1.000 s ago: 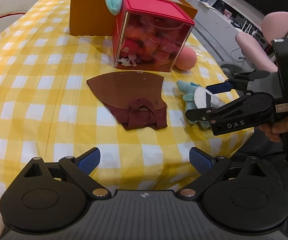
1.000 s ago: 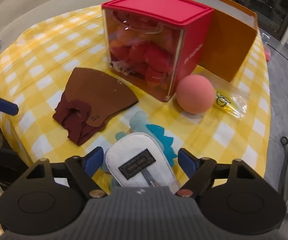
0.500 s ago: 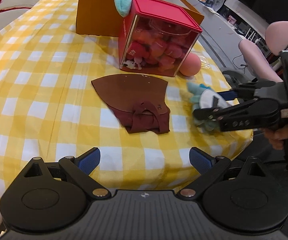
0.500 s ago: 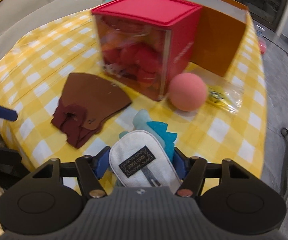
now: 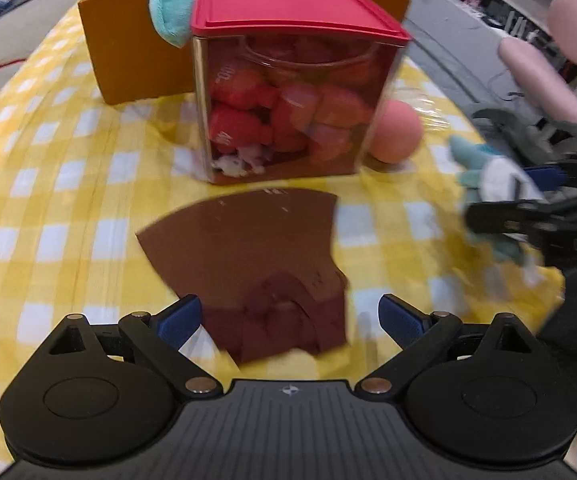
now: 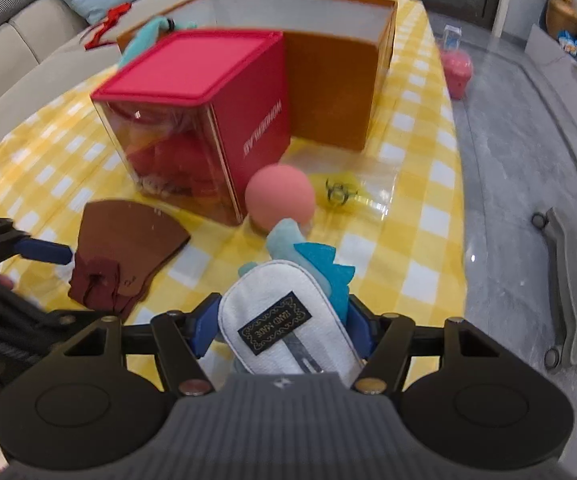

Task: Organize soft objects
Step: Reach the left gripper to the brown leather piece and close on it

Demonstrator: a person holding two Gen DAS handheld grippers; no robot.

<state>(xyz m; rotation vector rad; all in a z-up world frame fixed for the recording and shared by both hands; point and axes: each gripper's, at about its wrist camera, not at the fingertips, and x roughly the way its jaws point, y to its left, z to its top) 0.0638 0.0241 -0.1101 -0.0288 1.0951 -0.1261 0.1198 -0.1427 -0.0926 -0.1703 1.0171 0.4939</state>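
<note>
Right tool: jaws closed on a plush toy, teal and blue with a white padded belly bearing a black label. In the right wrist view the toy fills the lower centre of the frame, its head end pointing up toward a pink ball. In the left wrist view the same toy sits at the right edge, held clear above the counter by the right tool; that part of the frame is blurred.

Left tool: jaws spread wide, nothing between them. It sits low over the near end of a brown leather piece, which lies flat on the yellow checked cloth of the counter at centre frame. A darker maroon strap part of the piece lies between the open fingers; contact cannot be judged.

Above the leather piece, upper centre of the left wrist view, stands a clear box with a red lid, packed with red and pink soft items. The pink ball rests just beside its right side. Behind the box is an orange cardboard box, open at the top, with a teal plush part poking over its front edge beside the red lid. In the right wrist view, a clear plastic bag lies right of the ball.
</note>
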